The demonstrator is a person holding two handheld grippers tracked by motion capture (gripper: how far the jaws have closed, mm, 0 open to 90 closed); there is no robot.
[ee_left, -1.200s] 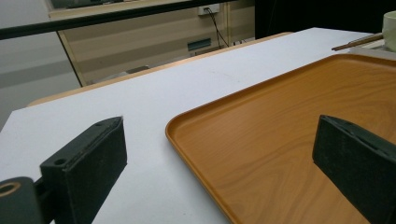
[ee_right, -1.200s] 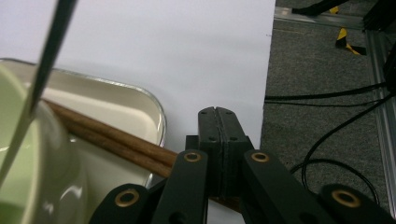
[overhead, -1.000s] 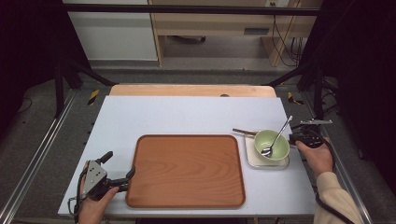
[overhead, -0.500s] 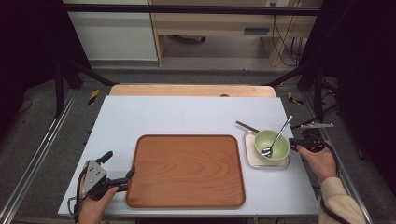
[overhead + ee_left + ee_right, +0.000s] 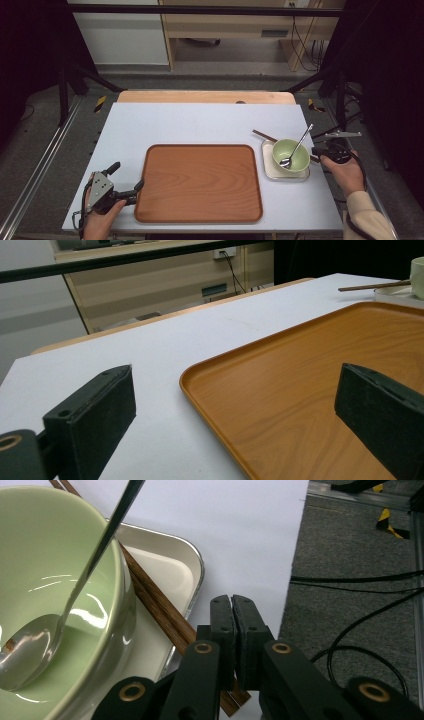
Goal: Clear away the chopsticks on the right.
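Chopsticks lie across the small white tray, squeezed under the green bowl. Our right tool is clenched tight, and in the right gripper view its two black jaws press flat together with nothing between them. The tool sits just beside the near end of the chopsticks, at the right edge of the table. We cannot tell if it touches them.

Inside the green bowl leans a shiny spoon. Its handle sticks up and out over the rim. From the high view, the bowl stands on the white tray, and the far tips of the chopsticks poke out past the tray's back corner.

Our left tool is spread wide, gripping nothing. It rests low at the front left of the table. One jaw is over the bare table and the other is over the corner of the big brown wooden tray. In the left gripper view, the rim of that wooden tray runs right between the two jaws. The wooden tray has nothing on it.
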